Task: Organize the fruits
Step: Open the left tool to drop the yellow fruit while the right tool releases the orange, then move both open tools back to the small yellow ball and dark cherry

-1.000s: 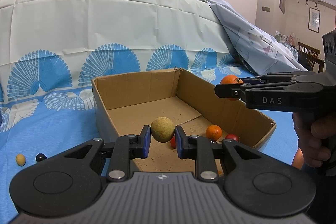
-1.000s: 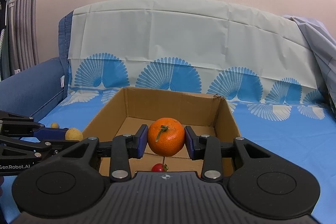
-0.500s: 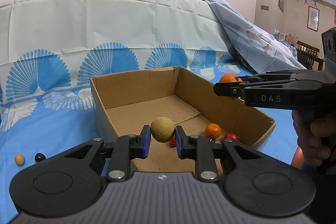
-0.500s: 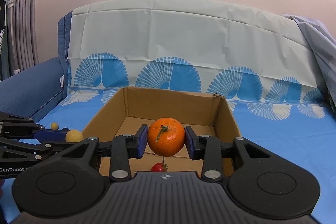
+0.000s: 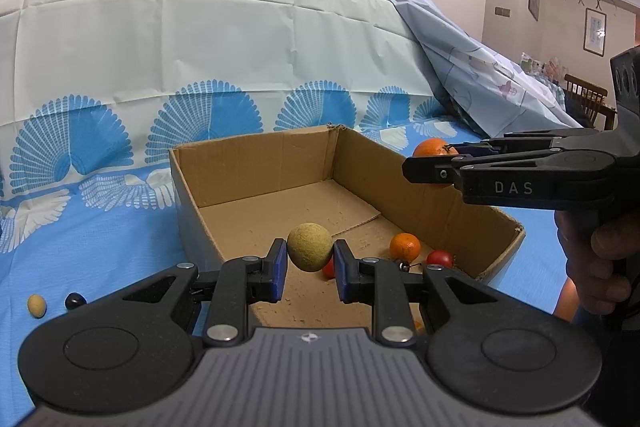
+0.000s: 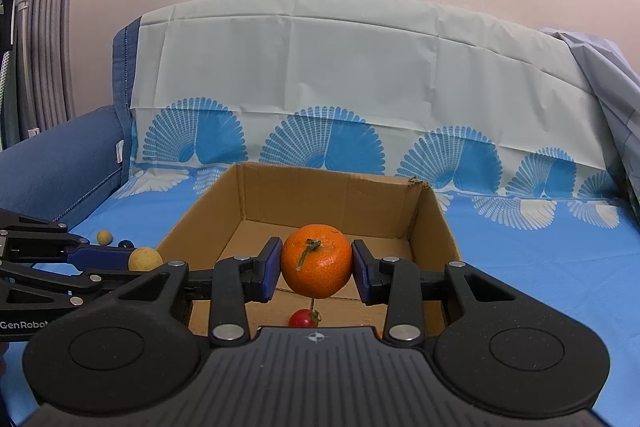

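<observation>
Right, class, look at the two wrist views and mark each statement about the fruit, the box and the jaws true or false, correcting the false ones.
1. The left gripper holds a yellowish-tan round fruit between its jaws. True.
2. The right gripper is empty. False: its jaws are shut on an orange with a green stem.
3. The cardboard box already has fruit in it. True: a small orange and a small red fruit lie on its floor.
4. A small tan fruit and a dark fruit lie inside the box. False: they lie on the blue cloth outside it.
5. The box has a closed lid. False: it is open at the top.
</observation>
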### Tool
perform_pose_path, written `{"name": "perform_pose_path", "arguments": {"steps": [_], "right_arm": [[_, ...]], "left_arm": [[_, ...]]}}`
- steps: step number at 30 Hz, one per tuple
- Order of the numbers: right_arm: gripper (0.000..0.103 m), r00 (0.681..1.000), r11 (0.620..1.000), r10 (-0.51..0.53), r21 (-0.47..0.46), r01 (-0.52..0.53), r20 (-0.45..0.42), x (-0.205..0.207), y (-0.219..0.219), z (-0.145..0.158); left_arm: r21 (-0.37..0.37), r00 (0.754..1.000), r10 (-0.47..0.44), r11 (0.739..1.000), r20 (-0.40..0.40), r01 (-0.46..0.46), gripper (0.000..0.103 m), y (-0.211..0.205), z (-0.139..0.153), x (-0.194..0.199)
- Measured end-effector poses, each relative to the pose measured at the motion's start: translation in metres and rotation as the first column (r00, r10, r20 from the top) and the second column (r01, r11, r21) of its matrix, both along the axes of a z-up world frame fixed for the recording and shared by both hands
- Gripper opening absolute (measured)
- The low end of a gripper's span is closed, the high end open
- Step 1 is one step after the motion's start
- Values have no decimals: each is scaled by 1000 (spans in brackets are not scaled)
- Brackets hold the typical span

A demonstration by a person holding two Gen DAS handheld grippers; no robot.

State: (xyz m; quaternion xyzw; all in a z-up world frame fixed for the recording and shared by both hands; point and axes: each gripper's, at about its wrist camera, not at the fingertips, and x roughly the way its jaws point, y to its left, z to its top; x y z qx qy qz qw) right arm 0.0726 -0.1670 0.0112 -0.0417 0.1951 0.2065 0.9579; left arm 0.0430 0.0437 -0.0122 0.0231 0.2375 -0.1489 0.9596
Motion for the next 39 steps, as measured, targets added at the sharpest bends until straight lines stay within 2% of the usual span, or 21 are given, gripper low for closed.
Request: {"name": "perform_pose_path", "arguments": {"steps": [8, 9, 10, 11, 21, 24, 27, 30, 32, 33, 36, 39], "right_arm": [[39, 1000, 1000, 4, -5, -4, -5, 0, 1, 0], [41, 1000, 1000, 1, -6, -1, -10, 0, 1, -1], [44, 1000, 1000, -6, -12, 5, -13, 1, 2, -1], [54, 1000, 1000, -12, -15, 12, -11, 1, 3, -1], [56, 1000, 1000, -16, -18, 16, -6, 1, 5, -2], [56, 1000, 1000, -24, -7, 24, -7, 1, 6, -1], [56, 999, 999, -32, 9, 32, -1, 0, 9, 1], [56, 999, 999, -31, 30, 31, 12, -4, 17, 3], [56, 999, 999, -25, 40, 24, 22, -8, 26, 4], [56, 1000, 999, -18, 46, 17, 24, -9, 31, 5], [54, 1000, 998, 12, 64, -13, 27, -13, 49, 6], [49, 999, 996, 40, 82, -42, 26, -16, 70, 5]], "left_arm": [[-3, 1000, -6, 1000, -1, 6, 28, -1, 0, -1], [-5, 1000, -8, 1000, -8, 8, 34, -1, 0, 0], [-12, 1000, -12, 1000, -23, 12, 44, 0, -1, 1], [-14, 1000, -12, 1000, -25, 11, 46, 0, -1, 2], [0, 1000, -5, 1000, -6, 5, 46, -1, -1, 0], [2, 1000, 1, 1000, -10, -1, 43, -1, -1, -2], [4, 999, 21, 1000, -28, -21, 34, 3, -1, 1], [7, 997, 61, 998, -48, -61, 24, 10, -1, 4], [5, 993, 98, 995, -59, -98, 22, 19, 1, 6], [10, 991, 120, 993, -62, -120, 18, 24, 2, 6], [9, 980, 187, 982, -68, -187, 17, 41, 8, 4], [-32, 969, 233, 971, -84, -236, 16, 65, 21, 2]]}}
